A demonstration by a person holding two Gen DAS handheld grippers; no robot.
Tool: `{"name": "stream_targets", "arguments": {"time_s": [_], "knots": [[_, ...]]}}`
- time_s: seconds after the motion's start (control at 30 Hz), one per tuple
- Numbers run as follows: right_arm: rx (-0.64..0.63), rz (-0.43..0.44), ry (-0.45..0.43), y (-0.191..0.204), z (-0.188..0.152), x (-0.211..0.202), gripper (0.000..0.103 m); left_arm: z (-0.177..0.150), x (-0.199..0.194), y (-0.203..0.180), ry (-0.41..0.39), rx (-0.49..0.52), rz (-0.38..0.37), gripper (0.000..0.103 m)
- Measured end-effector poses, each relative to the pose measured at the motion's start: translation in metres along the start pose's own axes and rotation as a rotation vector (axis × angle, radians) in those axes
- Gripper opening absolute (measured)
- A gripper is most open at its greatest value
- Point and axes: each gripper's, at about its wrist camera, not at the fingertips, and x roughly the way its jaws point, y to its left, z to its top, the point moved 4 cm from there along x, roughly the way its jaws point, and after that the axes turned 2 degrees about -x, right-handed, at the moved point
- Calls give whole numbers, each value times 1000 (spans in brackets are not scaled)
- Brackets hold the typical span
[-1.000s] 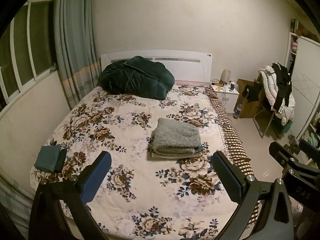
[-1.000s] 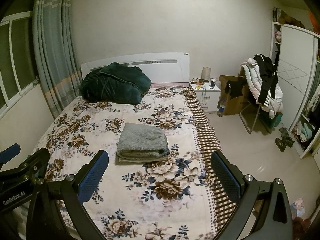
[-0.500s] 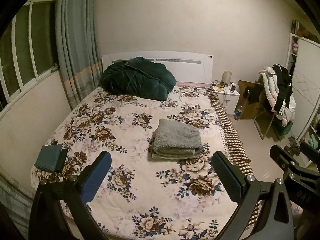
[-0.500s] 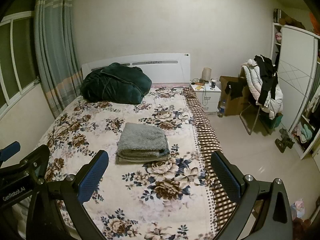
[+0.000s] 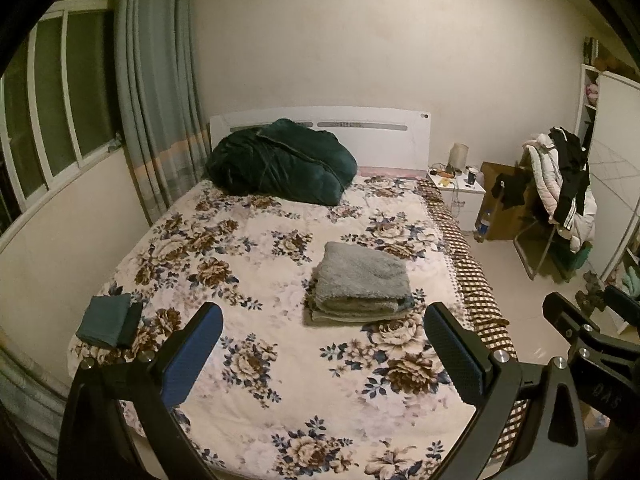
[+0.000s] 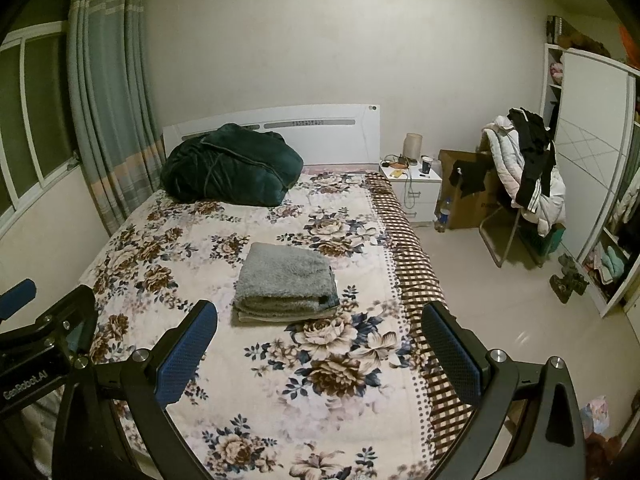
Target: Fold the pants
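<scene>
The grey fuzzy pants [image 5: 362, 282] lie folded in a neat stack on the floral bed cover [image 5: 248, 264], right of the bed's middle. They also show in the right wrist view [image 6: 286, 280]. My left gripper [image 5: 322, 354] is open and empty, held back from the bed's foot, well short of the stack. My right gripper [image 6: 318, 354] is open and empty too, at about the same distance. Each gripper shows at the edge of the other's view.
A dark green quilt [image 5: 280, 162] is bunched at the headboard. A small folded teal cloth [image 5: 108, 320] lies at the bed's near left corner. A white nightstand [image 6: 412, 188], a chair piled with clothes [image 6: 524, 176] and a wardrobe [image 6: 592, 168] stand to the right.
Both grippers have drawn back and risen slightly, so the bed and the folded pants sit a little farther off. Both stay open.
</scene>
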Motion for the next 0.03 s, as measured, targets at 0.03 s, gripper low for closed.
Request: {"name": "stream_targets", "arguments": {"time_s": [0.03], "knots": [[1, 0, -1, 1, 1, 0, 103, 1, 0, -1, 0, -3, -5, 103]]}}
